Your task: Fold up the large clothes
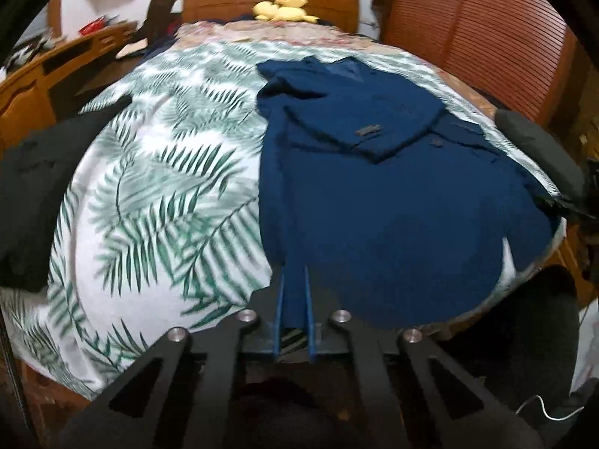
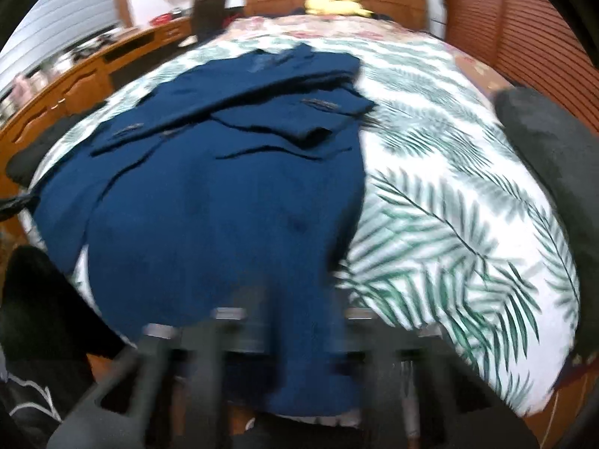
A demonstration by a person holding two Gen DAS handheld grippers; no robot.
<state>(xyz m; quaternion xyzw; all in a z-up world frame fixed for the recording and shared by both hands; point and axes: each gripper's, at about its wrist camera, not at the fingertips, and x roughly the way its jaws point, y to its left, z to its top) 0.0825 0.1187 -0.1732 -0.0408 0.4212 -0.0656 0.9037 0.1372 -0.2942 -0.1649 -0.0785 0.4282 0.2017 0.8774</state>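
A large navy blue coat [image 1: 374, 205] lies flat on the bed, its sleeves folded across the chest and its collar toward the headboard. At the coat's near left hem corner, my left gripper [image 1: 294, 273] is shut on the fabric, which fills the narrow gap between its two blue fingers [image 1: 279, 299]. The right wrist view is blurred. There the coat [image 2: 209, 205] drapes over my right gripper [image 2: 295, 314] at the near right hem. The cloth hides the fingertips, and the jaws appear shut on it.
The bed carries a white duvet with green palm leaves [image 1: 157, 187]. Dark garments lie at its left edge [image 1: 30, 194] and right edge [image 1: 539, 149]. A yellow plush toy [image 1: 284, 9] sits by the wooden headboard. A wooden desk [image 1: 37, 82] stands left, louvred wardrobe doors [image 1: 468, 30] right.
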